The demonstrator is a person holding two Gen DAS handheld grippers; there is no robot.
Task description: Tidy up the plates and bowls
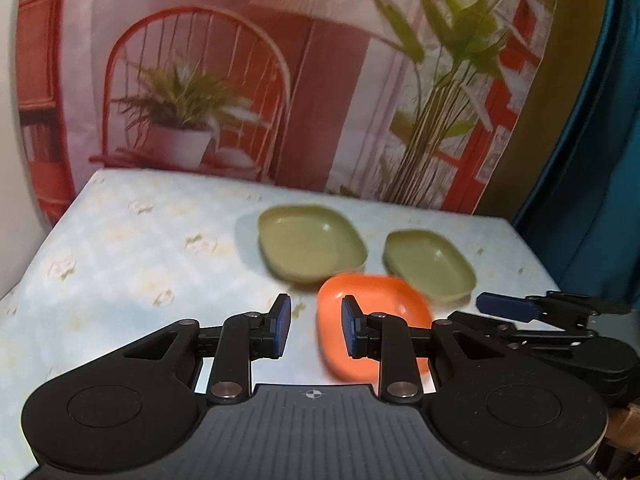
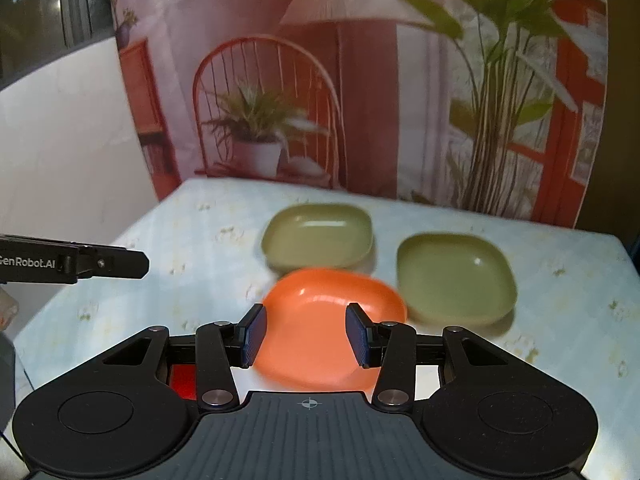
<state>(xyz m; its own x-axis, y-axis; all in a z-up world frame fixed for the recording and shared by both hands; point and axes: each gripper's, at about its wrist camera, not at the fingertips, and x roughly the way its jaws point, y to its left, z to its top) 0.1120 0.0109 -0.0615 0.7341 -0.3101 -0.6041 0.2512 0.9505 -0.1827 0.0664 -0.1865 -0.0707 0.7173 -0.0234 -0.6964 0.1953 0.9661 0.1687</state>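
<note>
An orange dish [image 1: 372, 312] [image 2: 320, 328] lies on the pale patterned table [image 1: 120, 260] [image 2: 560, 280]. Two olive-green dishes lie behind it: one at the back left [image 1: 312, 244] [image 2: 320, 240], one to the right [image 1: 430, 266] [image 2: 456, 278]. My left gripper [image 1: 314, 326] is open and empty, hovering just left of the orange dish. My right gripper [image 2: 306, 334] is open and empty above the orange dish's near part. The right gripper also shows in the left wrist view [image 1: 508, 308], and the left gripper in the right wrist view [image 2: 116, 265].
A printed backdrop with a chair, a lamp and plants [image 1: 280, 80] [image 2: 320, 100] hangs behind the table's far edge. A teal surface [image 1: 600, 160] stands at the right. A white wall [image 2: 60, 140] is to the left.
</note>
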